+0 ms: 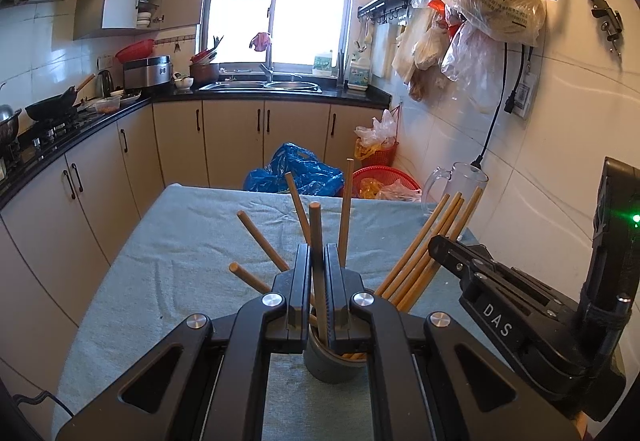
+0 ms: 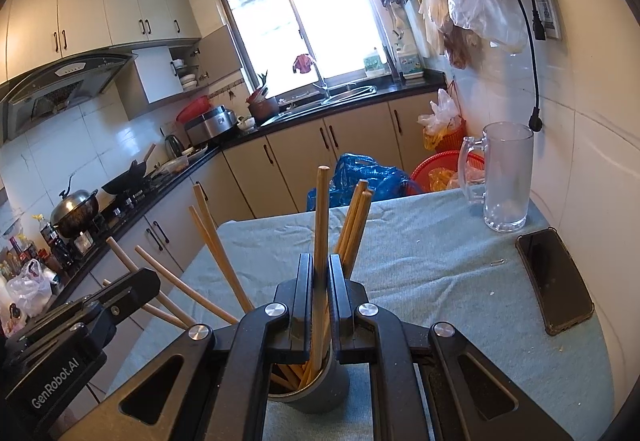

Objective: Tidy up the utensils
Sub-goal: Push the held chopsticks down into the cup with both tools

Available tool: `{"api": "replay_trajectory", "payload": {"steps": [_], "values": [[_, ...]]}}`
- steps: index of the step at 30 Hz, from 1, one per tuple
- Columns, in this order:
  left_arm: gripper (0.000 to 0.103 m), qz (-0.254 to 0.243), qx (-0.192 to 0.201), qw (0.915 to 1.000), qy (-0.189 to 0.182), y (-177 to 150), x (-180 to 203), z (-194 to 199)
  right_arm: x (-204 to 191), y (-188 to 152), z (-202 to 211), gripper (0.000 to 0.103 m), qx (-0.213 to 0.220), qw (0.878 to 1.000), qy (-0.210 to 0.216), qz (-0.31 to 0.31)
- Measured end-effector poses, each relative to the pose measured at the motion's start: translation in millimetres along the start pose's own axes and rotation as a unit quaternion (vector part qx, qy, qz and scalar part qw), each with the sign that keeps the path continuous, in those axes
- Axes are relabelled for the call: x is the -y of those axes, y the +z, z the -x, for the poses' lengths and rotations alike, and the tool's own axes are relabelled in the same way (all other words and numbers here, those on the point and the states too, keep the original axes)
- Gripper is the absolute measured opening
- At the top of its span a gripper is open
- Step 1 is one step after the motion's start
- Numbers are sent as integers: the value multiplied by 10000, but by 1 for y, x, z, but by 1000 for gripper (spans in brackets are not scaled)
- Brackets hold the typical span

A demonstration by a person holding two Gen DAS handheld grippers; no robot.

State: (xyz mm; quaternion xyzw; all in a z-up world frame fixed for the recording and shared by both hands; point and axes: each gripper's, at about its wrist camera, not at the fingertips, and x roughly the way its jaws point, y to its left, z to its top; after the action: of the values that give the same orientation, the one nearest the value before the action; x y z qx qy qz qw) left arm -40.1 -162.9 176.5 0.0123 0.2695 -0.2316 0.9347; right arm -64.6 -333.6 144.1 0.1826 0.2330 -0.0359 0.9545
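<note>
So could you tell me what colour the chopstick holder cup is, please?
Dark grey cup, seen best in the right wrist view.

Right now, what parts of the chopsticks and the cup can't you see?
- Left wrist view: the grey round holder cup is mostly covered by the left gripper; its base shows, its rim barely.
- Right wrist view: the lower end of the wooden chopstick held by the right gripper disappears inside the cup.
- Both views: the total chopstick count is unclear; they overlap.

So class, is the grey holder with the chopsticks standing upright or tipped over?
Upright. The grey holder stands on its base on the tablecloth, its open mouth facing up and chopsticks fanning out of it.
</note>
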Motion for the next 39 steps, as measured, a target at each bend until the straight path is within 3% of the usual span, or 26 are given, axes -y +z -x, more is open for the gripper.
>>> {"api": "replay_trajectory", "payload": {"steps": [26,34,39], "values": [[7,227,-135,9996,-85,1,-11,-2,-1,-5,-4,8,-35,9999,-11,-106],[6,404,23,9990,-173,9,-16,5,-2,0,1,8,65,9999,54,-136],[6,377,-147,9990,-193,2,-16,-2,-1,-6,-5,8,-34,9998,55,-162]]}}
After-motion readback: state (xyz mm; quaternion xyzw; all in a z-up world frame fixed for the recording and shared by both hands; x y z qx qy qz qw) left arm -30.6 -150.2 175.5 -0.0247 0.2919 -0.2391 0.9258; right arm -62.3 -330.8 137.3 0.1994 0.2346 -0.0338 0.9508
